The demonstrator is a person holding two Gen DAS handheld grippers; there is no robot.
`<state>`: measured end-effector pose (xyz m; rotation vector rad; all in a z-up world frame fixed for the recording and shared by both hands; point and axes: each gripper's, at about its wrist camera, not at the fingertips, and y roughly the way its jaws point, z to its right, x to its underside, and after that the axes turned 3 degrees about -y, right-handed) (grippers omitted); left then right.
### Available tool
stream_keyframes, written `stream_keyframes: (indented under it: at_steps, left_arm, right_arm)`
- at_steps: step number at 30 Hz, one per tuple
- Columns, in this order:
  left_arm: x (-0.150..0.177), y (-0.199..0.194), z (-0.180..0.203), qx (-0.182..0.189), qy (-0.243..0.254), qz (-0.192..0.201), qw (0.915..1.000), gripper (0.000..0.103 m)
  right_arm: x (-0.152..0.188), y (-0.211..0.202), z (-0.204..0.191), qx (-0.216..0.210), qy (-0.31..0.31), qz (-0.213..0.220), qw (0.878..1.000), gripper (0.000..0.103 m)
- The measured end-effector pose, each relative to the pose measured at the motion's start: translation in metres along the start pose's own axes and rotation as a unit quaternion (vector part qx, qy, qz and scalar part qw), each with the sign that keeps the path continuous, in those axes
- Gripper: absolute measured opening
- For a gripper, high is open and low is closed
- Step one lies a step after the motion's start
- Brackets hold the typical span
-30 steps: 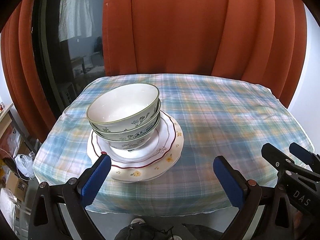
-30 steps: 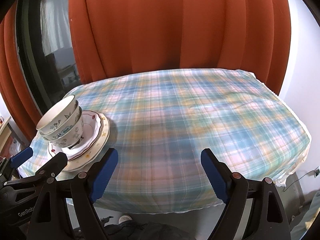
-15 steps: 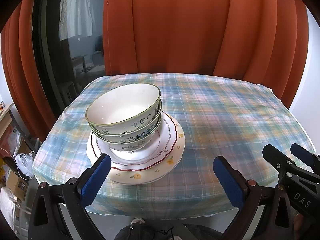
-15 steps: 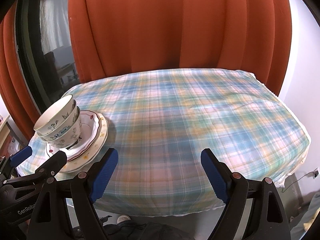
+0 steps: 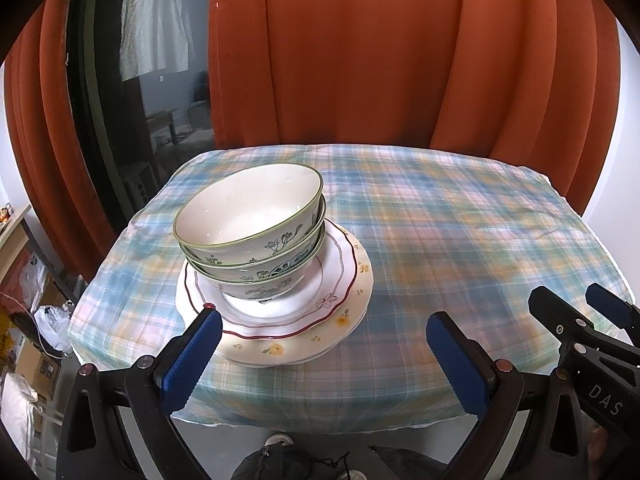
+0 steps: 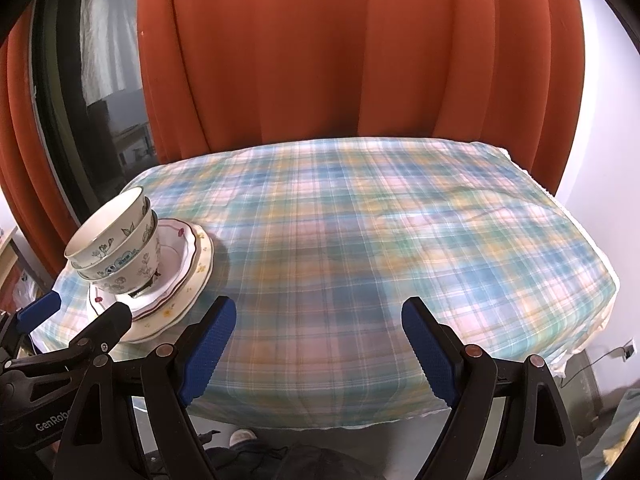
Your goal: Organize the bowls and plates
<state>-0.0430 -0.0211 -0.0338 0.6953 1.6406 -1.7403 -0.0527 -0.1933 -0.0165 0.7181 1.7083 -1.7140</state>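
Three nested floral bowls with green rims [image 5: 256,236] stand on a stack of plates: a white plate with a red line [image 5: 340,276] on a cream plate with yellow flowers [image 5: 320,336]. The stack sits at the near left of the plaid-covered table [image 5: 460,232]. My left gripper [image 5: 322,346] is open and empty, just in front of the stack. My right gripper [image 6: 318,334] is open and empty over the table's near edge, right of the stack; the bowls [image 6: 116,240] and plates [image 6: 192,264] show at the left of that view.
Orange curtains [image 5: 380,52] hang behind the table. A dark window [image 5: 132,92] is at the left. Bags and boxes [image 5: 36,320] lie on the floor at the left. The right gripper's fingers [image 5: 560,320] show at the right of the left wrist view.
Both grippers have drifted slightly; the stack sits a little lower and nearer in the views. Nothing was grasped or released.
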Motion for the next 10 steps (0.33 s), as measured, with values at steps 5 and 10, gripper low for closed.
stream_keyframes:
  at_steps: [5, 10]
  left_arm:
    - [0.0003, -0.0014, 0.0008, -0.001, -0.001, 0.003, 1.0000, 0.103]
    - [-0.0002, -0.0025, 0.0017, 0.000, -0.001, 0.004, 1.0000, 0.103]
  right_arm:
    - [-0.0001, 0.0000, -0.0006, 0.000, 0.001, 0.000, 1.000, 0.087]
    - [-0.0007, 0.0000, -0.0003, 0.000, 0.001, 0.001, 1.000, 0.088]
